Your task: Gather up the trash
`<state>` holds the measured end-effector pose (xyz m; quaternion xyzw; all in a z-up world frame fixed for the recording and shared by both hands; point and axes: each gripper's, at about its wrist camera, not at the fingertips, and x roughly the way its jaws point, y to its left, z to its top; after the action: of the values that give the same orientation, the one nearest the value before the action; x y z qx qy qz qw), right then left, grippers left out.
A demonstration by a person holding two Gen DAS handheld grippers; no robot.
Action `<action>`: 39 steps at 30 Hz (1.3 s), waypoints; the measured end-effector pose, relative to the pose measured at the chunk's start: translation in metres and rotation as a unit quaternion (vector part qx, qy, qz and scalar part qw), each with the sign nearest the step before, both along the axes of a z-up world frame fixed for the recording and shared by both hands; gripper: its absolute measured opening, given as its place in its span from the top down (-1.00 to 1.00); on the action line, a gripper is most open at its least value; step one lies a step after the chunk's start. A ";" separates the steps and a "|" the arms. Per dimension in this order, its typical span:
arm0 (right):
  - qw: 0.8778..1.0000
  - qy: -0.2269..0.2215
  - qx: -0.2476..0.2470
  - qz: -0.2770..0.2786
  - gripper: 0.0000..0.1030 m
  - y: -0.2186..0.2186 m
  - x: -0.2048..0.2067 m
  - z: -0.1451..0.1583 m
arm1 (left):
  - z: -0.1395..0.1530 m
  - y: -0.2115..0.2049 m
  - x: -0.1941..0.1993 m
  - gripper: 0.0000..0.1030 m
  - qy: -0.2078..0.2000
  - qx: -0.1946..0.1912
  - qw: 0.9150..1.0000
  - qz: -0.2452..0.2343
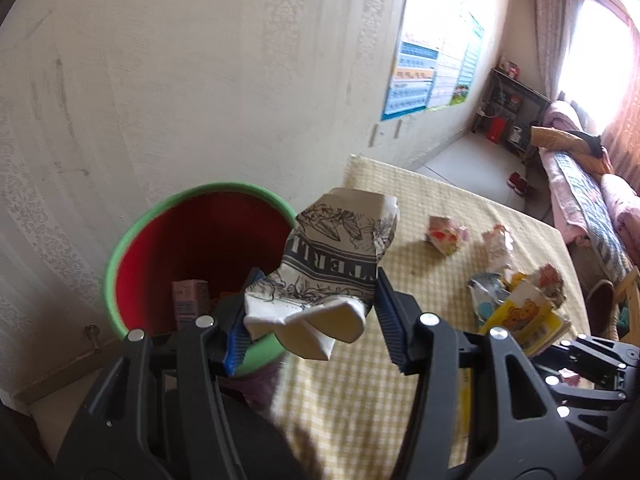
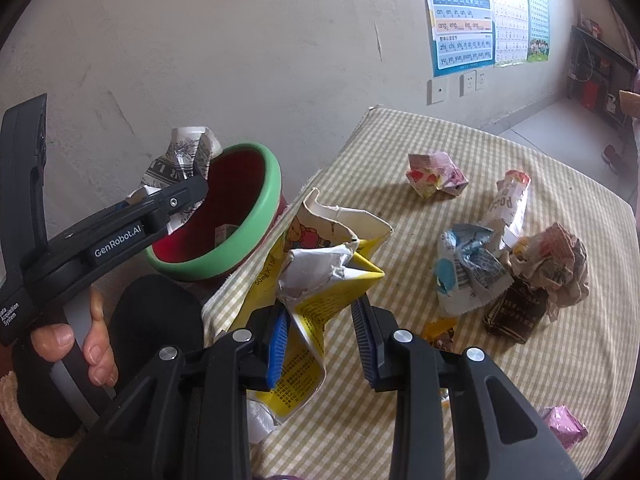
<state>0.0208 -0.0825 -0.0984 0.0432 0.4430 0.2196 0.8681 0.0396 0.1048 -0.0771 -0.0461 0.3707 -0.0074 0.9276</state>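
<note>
My left gripper point(image 1: 316, 300) is shut on a crumpled black-and-white printed carton point(image 1: 336, 256) and holds it over the rim of a red bin with a green rim point(image 1: 132, 232). A pink box point(image 1: 190, 300) lies inside the bin. In the right wrist view the left gripper point(image 2: 168, 204) and its carton point(image 2: 180, 160) show beside the bin point(image 2: 256, 216). My right gripper point(image 2: 320, 332) is around a crushed yellow bear carton point(image 2: 320, 276) on the checked tablecloth point(image 2: 440, 400); its right pad stands slightly off the carton.
Several crumpled wrappers lie on the table: a pink-red one point(image 2: 434, 174), a blue-white one point(image 2: 468, 268), a brown ball point(image 2: 552, 264), a dark packet point(image 2: 512, 312), a pink wrapper point(image 2: 564, 428). The wall is behind the bin; a sofa point(image 1: 580, 184) is at far right.
</note>
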 end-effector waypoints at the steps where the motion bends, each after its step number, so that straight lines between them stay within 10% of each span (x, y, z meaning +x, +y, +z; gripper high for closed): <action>1: 1.000 -0.002 0.000 0.002 0.42 0.002 0.001 0.001 | 0.001 0.005 0.000 -0.02 -0.002 0.004 1.000 0.007; 39: 0.998 0.008 0.009 0.059 0.42 0.068 0.031 -0.007 | -0.018 0.093 0.013 -0.02 0.035 0.024 0.995 0.090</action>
<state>0.0518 -0.0146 -0.1052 0.0261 0.4496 0.2740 0.8498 0.0522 0.1980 -0.0954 -0.0575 0.3971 0.0861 0.9119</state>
